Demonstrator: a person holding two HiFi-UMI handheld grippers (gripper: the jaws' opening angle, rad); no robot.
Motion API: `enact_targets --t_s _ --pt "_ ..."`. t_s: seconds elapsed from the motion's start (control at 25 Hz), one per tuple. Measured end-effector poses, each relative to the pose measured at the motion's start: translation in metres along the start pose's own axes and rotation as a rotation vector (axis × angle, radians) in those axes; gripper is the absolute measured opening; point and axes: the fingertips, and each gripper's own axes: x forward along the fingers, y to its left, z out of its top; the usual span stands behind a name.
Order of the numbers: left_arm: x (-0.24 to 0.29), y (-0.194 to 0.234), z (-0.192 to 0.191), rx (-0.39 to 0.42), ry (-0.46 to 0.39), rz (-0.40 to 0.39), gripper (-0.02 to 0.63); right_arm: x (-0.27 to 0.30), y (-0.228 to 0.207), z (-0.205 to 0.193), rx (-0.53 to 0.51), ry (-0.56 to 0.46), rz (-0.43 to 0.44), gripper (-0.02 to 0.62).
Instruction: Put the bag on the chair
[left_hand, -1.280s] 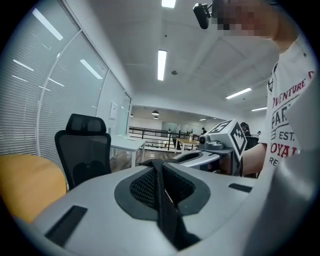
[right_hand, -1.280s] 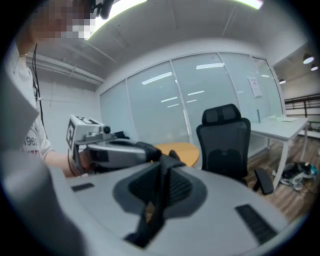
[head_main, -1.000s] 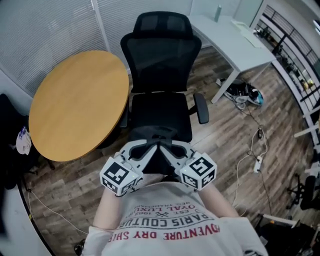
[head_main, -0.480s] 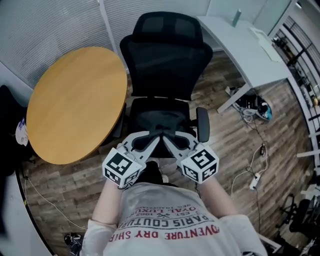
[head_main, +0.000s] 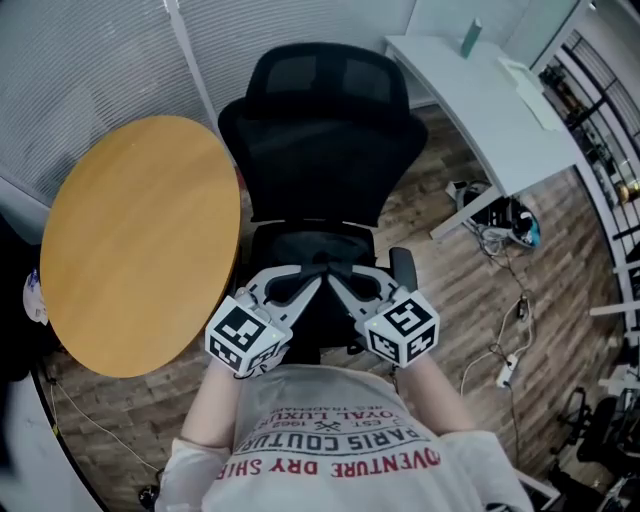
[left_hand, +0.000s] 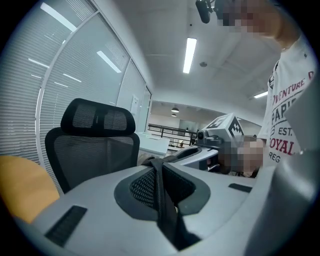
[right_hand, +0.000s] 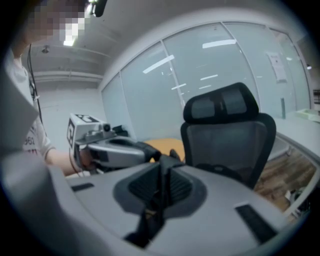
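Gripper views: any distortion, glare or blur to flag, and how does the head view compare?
Left gripper view: fisheye circle with dark corners, ceiling light blown out, the black strap in the jaws slightly soft. Right gripper view: softer all over, light streaks reflected in the glass wall. Head view: evenly lit, chair dark with little detail, frame edges bowed.

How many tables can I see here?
2: a round wooden table left of the black office chair, and a white desk behind it to the right. More may lie out of view.
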Motion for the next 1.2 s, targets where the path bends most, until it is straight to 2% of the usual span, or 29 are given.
enact_targets --t_s 0.28,0.6,0.8,1.04,1.2 --pt "0.018 0.046 -0.006 0.013 0.056 -0.040 0.055 0.040 -0.029 0.003 0.039 0.029 -0.001 0.048" --pt "0.039 0.095 -0.018 -0.016 0.083 -0.029 0.055 0.079 -0.061 0.000 0.058 0.071 -0.014 0.048" --pt "0.058 0.127 -0.024 -0.062 0.078 -0.017 0.057 0.104 -0.090 -0.001 0.063 0.088 -0.041 0.048" --pt "0.080 0.148 -0.020 -0.095 0.060 -0.040 0.056 0.118 -0.118 0.005 0.074 0.074 -0.054 0.049" --pt "0.094 0.161 -0.032 -0.113 0.032 -0.042 0.056 0.126 -0.136 -0.002 0.102 0.083 -0.071 0.049"
